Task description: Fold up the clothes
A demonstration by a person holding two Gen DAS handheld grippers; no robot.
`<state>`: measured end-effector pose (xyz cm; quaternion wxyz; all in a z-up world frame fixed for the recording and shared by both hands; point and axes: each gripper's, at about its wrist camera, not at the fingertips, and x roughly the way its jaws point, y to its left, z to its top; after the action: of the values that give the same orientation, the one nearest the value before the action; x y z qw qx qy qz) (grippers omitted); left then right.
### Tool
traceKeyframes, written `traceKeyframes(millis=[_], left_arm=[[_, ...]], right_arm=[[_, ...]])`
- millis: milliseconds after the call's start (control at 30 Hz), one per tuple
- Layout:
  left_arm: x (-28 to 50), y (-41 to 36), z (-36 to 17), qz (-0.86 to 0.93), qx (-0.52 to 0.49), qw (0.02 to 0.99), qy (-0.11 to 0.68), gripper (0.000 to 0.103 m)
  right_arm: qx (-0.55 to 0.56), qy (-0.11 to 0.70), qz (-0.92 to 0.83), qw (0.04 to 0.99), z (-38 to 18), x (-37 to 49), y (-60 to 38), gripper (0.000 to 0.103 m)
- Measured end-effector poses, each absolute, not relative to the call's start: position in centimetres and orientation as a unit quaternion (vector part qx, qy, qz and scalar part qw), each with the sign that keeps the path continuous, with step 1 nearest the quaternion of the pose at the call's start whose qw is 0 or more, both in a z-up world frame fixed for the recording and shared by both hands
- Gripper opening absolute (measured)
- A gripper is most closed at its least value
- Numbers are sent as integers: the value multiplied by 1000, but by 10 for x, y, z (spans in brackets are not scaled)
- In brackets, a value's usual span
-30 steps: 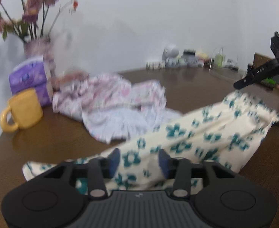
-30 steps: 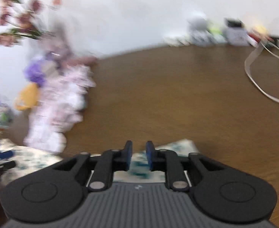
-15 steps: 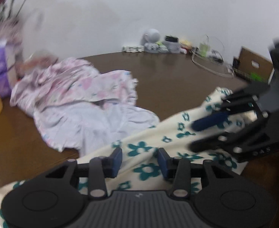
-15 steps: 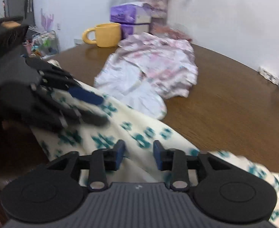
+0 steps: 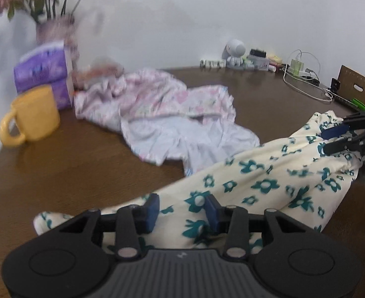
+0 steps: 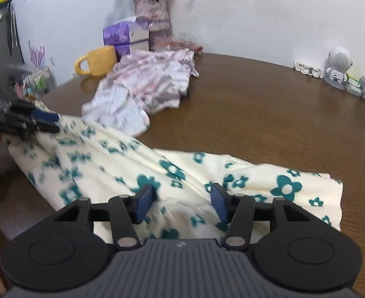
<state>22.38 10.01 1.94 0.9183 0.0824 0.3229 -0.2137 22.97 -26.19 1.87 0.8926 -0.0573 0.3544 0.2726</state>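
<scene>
A cream garment with teal flowers lies stretched along the front of the brown table; it also shows in the right wrist view. My left gripper is open, its fingers over one end of the garment. My right gripper is open over the other end. Each gripper shows in the other's view: the right one at the far right, the left one at the far left. A crumpled pink and white garment lies behind.
A yellow mug, purple tissue boxes and a flower vase stand at the back left. A small white robot figure, chargers and a cable line the back edge by the wall.
Both grippers have opened wider and let the floral garment settle on the table. The two grippers have moved apart toward its opposite ends. The right view swung from the bare table to along the garment.
</scene>
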Motion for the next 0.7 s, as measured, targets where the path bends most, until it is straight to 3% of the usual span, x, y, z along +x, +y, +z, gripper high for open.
traceKeyframes(millis=[133,367,500,533,700], left_arm=[[210,72,33,-269,100,915,282,40],[208,26,9,-308,158,886,310,34],[197,33,7,-310,154,888,302,32],[194,35,5,-310,153,889,300,31],[185,37,5,-305,151,894,293,30]], right_arm=[[-54,367,296,880,21,243,-226,51],[-47,388,336,857,26,265,-164,20],[-73,374,316,869,16,269,-150,15],[-85,367,302,876,15,268,-148,7],[-99,354,287,885,11,267,-145,7]])
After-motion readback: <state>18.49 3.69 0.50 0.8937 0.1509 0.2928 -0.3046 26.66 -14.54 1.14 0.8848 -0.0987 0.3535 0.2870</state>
